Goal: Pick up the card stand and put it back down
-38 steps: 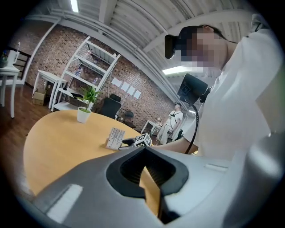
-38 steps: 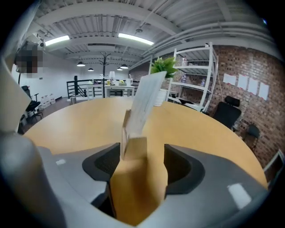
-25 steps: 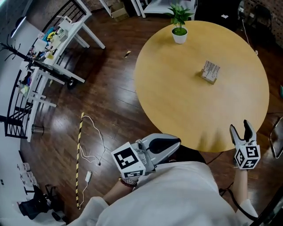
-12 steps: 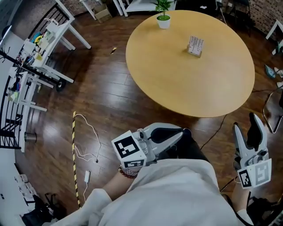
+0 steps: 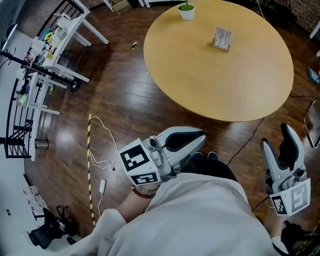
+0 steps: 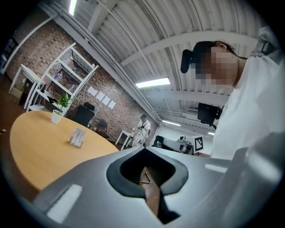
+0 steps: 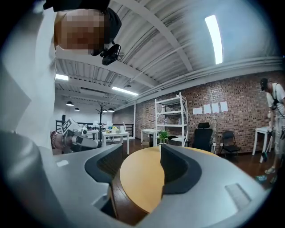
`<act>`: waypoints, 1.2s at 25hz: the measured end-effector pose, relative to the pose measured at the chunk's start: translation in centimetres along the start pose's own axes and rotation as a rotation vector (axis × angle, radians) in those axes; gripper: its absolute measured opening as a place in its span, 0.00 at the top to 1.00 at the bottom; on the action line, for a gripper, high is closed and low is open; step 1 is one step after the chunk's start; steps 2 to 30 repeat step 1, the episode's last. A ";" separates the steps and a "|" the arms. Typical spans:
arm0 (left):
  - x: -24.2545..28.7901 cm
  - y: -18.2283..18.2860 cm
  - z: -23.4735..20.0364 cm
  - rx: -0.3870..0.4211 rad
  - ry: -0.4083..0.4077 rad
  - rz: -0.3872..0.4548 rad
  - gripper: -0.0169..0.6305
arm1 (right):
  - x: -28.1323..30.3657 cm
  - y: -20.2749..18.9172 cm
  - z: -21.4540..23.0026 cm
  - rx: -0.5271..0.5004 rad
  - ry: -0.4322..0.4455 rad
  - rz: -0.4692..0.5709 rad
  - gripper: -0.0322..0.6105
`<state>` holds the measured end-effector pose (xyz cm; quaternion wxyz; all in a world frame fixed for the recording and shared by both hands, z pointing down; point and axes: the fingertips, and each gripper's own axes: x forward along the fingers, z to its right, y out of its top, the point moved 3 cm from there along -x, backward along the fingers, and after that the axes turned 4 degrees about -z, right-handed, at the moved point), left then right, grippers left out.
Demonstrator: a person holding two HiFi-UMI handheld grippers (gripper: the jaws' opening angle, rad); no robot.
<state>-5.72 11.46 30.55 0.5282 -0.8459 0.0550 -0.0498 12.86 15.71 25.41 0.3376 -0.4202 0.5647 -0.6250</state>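
Observation:
The card stand (image 5: 222,38) stands upright on the far part of the round wooden table (image 5: 200,75), with a small potted plant (image 5: 186,10) beyond it. In the left gripper view the card stand (image 6: 78,137) shows far off on the table top (image 6: 35,147). Both grippers hang over the floor, short of the table's near edge. My left gripper (image 5: 199,137) is shut with nothing in it, its jaws meeting (image 6: 146,156). My right gripper (image 5: 277,139) stands open and holds nothing; only the table (image 7: 138,178) shows between its jaws.
A white rack (image 5: 50,45) loaded with items stands at the far left. A cable (image 5: 105,150) and a yellow-black striped stick (image 5: 89,165) lie on the dark wood floor. A chair (image 5: 314,125) is at the right edge. A person (image 6: 143,129) stands far behind the table.
The view has drawn back from the table. My right gripper, earlier at the table's near edge, is now over the floor with narrower jaws. The left gripper stays shut near the body.

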 end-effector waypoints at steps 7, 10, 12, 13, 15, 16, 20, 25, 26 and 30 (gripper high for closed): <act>0.3 0.5 0.3 0.001 -0.004 0.013 0.97 | 0.0 0.0 0.3 0.002 0.010 0.001 0.55; 0.3 0.5 0.3 0.001 -0.004 0.013 0.97 | 0.0 0.0 0.3 0.002 0.010 0.001 0.55; 0.3 0.5 0.3 0.001 -0.004 0.013 0.97 | 0.0 0.0 0.3 0.002 0.010 0.001 0.55; 0.3 0.5 0.3 0.001 -0.004 0.013 0.97 | 0.0 0.0 0.3 0.002 0.010 0.001 0.55; 0.3 0.5 0.3 0.001 -0.004 0.013 0.97 | 0.0 0.0 0.3 0.002 0.010 0.001 0.55; 0.3 0.5 0.3 0.001 -0.004 0.013 0.97 | 0.0 0.0 0.3 0.002 0.010 0.001 0.55; 0.3 0.5 0.3 0.001 -0.004 0.013 0.97 | 0.0 0.0 0.3 0.002 0.010 0.001 0.55; 0.3 0.5 0.3 0.001 -0.004 0.013 0.97 | 0.0 0.0 0.3 0.002 0.010 0.001 0.55; 0.3 0.5 0.3 0.001 -0.004 0.013 0.97 | 0.0 0.0 0.3 0.002 0.010 0.001 0.55; 0.3 0.5 0.3 0.001 -0.004 0.013 0.97 | 0.0 0.0 0.3 0.002 0.010 0.001 0.55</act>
